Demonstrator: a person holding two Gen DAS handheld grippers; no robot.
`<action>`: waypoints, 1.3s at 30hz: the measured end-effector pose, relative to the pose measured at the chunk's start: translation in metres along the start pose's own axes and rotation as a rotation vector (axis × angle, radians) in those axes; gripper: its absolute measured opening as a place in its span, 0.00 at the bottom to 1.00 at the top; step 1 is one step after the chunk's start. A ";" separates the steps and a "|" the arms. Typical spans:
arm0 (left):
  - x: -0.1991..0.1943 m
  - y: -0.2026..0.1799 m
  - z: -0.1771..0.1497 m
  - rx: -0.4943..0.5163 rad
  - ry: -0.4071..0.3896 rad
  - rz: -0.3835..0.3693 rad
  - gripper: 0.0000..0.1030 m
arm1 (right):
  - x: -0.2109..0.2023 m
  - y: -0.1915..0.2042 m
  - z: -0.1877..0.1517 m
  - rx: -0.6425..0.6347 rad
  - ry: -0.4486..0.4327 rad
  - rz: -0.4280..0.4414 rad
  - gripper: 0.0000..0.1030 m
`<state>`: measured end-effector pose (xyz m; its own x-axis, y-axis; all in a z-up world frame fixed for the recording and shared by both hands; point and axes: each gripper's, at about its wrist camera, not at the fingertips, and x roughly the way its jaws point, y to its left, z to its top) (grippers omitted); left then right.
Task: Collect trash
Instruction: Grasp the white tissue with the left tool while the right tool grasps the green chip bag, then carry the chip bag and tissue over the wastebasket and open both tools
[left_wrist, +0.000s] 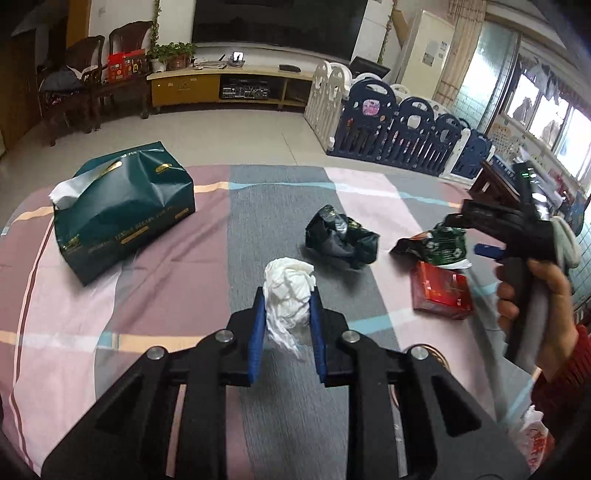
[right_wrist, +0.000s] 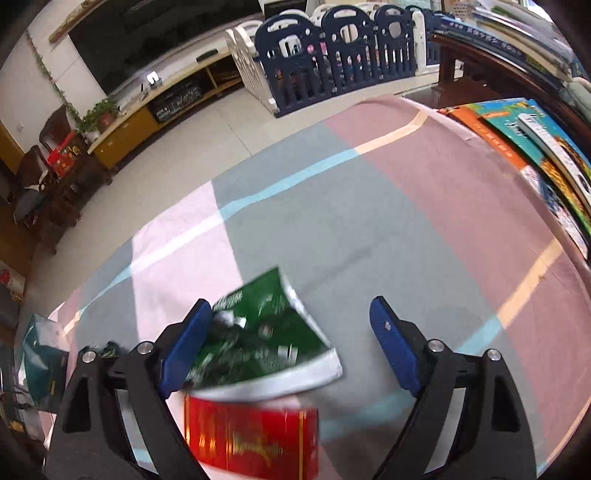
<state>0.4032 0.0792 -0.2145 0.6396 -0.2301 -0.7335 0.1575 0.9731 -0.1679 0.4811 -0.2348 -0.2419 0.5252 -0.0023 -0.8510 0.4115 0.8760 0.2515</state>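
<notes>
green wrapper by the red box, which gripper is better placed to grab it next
Right. The right gripper is open with the green wrapper already between its fingers, above the red box. The left gripper is shut on the crumpled white tissue, so it is occupied.

On the table (left_wrist: 155, 295), the tissue box (left_wrist: 122, 218) lay far left of my crumpled tissue (left_wrist: 290, 291). A wrapper (left_wrist: 341, 240) sat behind it, the packet (right_wrist: 258, 332) and box (right_wrist: 251, 439) to its right.

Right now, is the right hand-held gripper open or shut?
Open. The right hand-held gripper has its blue fingers spread wide, with the green wrapper lying loose beside one.
</notes>
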 end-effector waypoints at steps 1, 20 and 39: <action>-0.010 -0.001 -0.004 0.001 -0.013 -0.003 0.22 | 0.011 0.002 0.004 -0.025 0.042 0.013 0.83; -0.133 -0.027 -0.081 -0.077 -0.068 0.145 0.22 | -0.170 0.005 -0.104 -0.283 -0.031 0.193 0.14; -0.285 -0.117 -0.132 0.033 -0.183 0.147 0.22 | -0.336 -0.091 -0.227 -0.302 -0.212 0.002 0.14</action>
<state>0.1033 0.0317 -0.0726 0.7828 -0.0865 -0.6162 0.0750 0.9962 -0.0446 0.0982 -0.2039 -0.0834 0.6818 -0.0725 -0.7279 0.1880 0.9790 0.0786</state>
